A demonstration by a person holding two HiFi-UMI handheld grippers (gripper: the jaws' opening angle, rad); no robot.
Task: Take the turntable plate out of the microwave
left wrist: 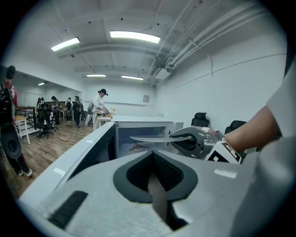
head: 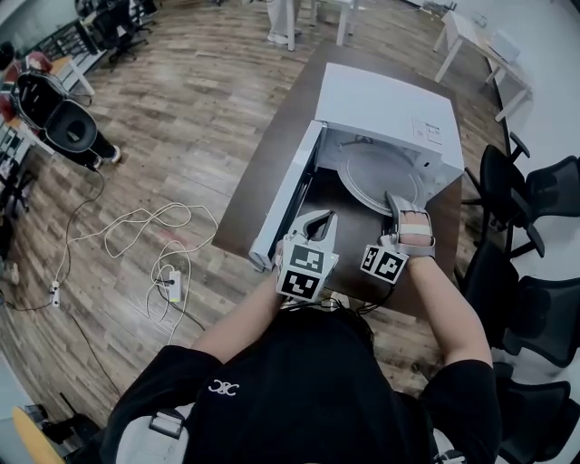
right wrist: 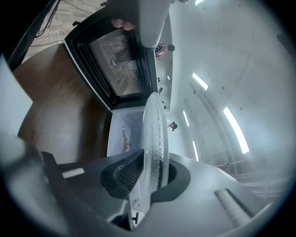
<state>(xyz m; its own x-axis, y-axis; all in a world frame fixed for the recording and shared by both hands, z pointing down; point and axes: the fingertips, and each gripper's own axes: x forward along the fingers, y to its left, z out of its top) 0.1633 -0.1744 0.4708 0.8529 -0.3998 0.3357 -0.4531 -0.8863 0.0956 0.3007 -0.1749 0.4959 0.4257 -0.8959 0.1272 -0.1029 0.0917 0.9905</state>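
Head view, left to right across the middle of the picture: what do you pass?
Black chair → white cables on the floor → left tool → right tool, shut on the turntable plate → black office chairs.

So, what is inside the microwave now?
The glass turntable plate, its rim clamped in the right gripper. Below it part of the roller ring shows; the plate covers the rest.

I'm in an open-plan office-lab, wood-plank floor (head: 199, 82), black swivel chairs (head: 535, 195) beside my brown table (head: 263, 177), white desks (head: 467, 27), loose cables (head: 145, 222) on the floor, ceiling strip lights (left wrist: 134, 35), exposed pipes (left wrist: 194, 37), people (left wrist: 99, 104) at far benches
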